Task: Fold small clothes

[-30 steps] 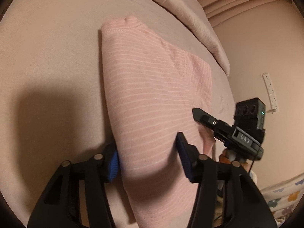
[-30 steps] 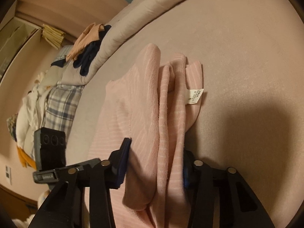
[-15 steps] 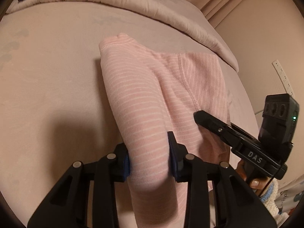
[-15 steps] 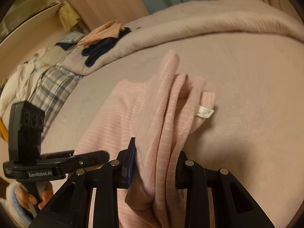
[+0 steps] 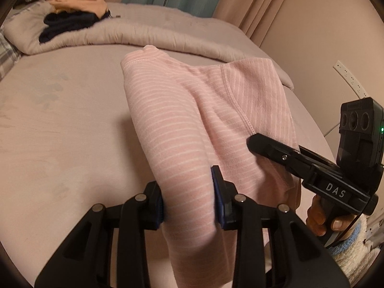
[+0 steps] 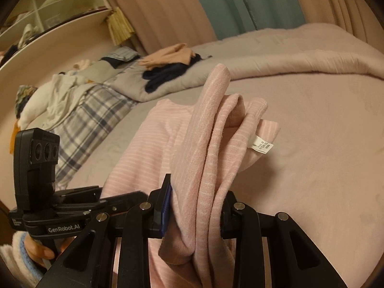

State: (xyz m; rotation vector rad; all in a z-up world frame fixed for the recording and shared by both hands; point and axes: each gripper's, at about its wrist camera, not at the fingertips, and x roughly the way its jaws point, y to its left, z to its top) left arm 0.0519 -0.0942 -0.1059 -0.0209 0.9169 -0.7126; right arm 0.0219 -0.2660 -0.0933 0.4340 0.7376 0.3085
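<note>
Both jaws clamped on top [image 5: 182,129], near edge raised off bed [image 5: 60,120].
Risk: bunched layers in my right gripper [image 6: 196,206] slip; left gripper [image 5: 188,201] pulling unevenly skews fold.

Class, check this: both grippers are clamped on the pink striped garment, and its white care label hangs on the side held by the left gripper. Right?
Not quite. The white care label hangs by the right gripper, as the right wrist view shows. Both the right and the left gripper do clamp the pink striped garment.

White letters "DAS" stood on the black body of the right gripper [image 5: 265,144], seen to the right of the left gripper's fingers. "GenRobot.AI" stood on the left gripper [image 6: 120,198], left of the right gripper's fingers. A white care tag [image 6: 260,145] on the pink striped garment [image 6: 216,132], beyond and right of those fingers, bore print too small to read.
</note>
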